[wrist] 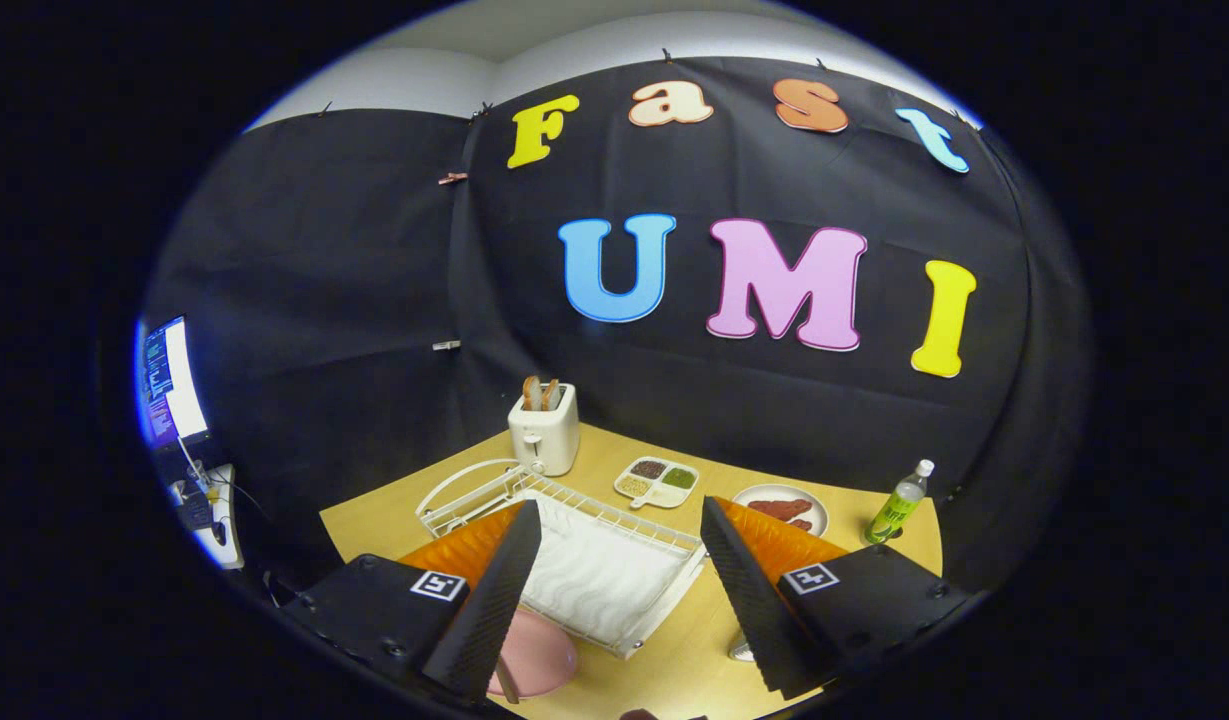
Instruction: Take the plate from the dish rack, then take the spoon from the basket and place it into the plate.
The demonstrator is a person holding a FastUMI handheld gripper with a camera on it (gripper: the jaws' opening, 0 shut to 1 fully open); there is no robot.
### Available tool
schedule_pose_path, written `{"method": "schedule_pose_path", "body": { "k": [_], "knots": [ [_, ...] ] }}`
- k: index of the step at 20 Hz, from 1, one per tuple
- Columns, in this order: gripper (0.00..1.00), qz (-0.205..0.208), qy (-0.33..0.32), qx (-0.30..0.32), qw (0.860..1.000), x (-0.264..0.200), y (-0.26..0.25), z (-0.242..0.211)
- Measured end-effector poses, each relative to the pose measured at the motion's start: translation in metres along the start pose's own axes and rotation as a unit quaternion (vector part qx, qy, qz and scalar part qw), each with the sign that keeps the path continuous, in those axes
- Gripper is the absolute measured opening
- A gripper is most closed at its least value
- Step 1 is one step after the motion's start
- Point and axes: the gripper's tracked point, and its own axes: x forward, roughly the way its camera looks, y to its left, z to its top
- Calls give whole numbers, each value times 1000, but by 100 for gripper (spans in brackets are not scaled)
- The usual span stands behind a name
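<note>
Gaping fingers (614, 560) above dish rack (574, 550)

A toaster (543, 428), a four-part snack tray (656, 480) and a green bottle (899, 504) stand on the wooden table (674, 660).

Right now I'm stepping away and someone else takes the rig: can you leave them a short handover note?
Tongs: open, holding nothing, raised over the table with the white dish rack between and ahead of the fingers.
Pink plate: flat on the table, in front of the rack, beside the left finger, so it looks already taken out. Nothing visible on the part of it in view.
Spoon: what may be a handle shows at the plate's near edge, too hidden to be sure. The basket I cannot place.
Left: find the spoon and confirm it lies in the plate.
</note>
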Motion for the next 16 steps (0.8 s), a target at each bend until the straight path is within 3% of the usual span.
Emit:
{"method": "schedule_pose_path", "body": {
  "k": [6,16],
  "knots": [
    [99,-18,3,4,1000,-9,-38,-2],
    [98,-27,-32,13,999,-13,-58,29]
  ]
}}
